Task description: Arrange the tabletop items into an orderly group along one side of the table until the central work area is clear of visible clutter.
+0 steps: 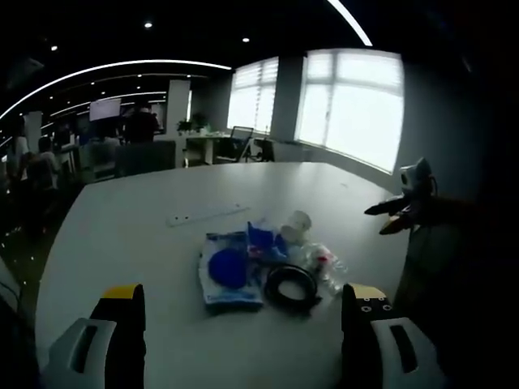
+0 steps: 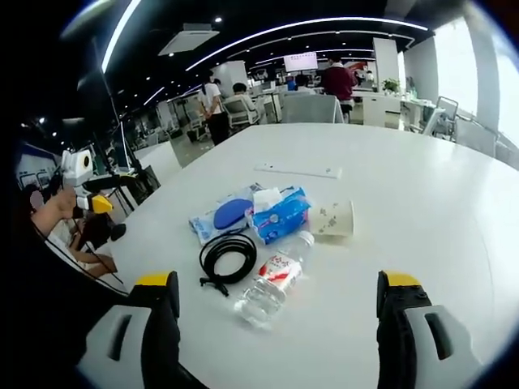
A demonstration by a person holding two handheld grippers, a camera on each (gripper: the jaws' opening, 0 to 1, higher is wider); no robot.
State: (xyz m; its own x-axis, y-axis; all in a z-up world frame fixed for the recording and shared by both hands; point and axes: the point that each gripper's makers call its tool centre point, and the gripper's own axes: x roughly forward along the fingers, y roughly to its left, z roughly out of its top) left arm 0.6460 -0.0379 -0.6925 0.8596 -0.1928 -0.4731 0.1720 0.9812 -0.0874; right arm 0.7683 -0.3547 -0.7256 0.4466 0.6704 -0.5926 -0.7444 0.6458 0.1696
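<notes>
1. Right gripper view looks down a large white round-edged table [image 2: 422,203] at a loose cluster of items in its middle: a coiled black cable [image 2: 228,254], a clear plastic water bottle with a red label [image 2: 273,278] lying on its side, a blue soft tissue pack [image 2: 280,215], a flat clear-and-blue plastic pouch [image 2: 220,217], a pale paper cup [image 2: 333,219] on its side, and a long white strip [image 2: 298,170] lying apart, farther up the table.

2. Left gripper view shows the same cluster from the other side; the cable [image 1: 292,285] and the pouch [image 1: 229,271] lie nearest, the cup [image 1: 296,226] behind them.

3. The right gripper [image 2: 276,324] has its yellow-tipped jaws spread wide with nothing between them, hovering short of the bottle. The left gripper [image 1: 243,320] is likewise spread wide and empty, short of the pouch and cable.

4. Judged from this, the task is at its start: nothing is yet lined up along an edge, and the centre is cluttered.

5. The next move probably calls for picking one item near a gripper. The bottle may roll when nudged, so closing across its body seems wise. The cable is limp and could uncoil when lifted, and the pouch lies flat, so it may need pinching at an edge.
</notes>
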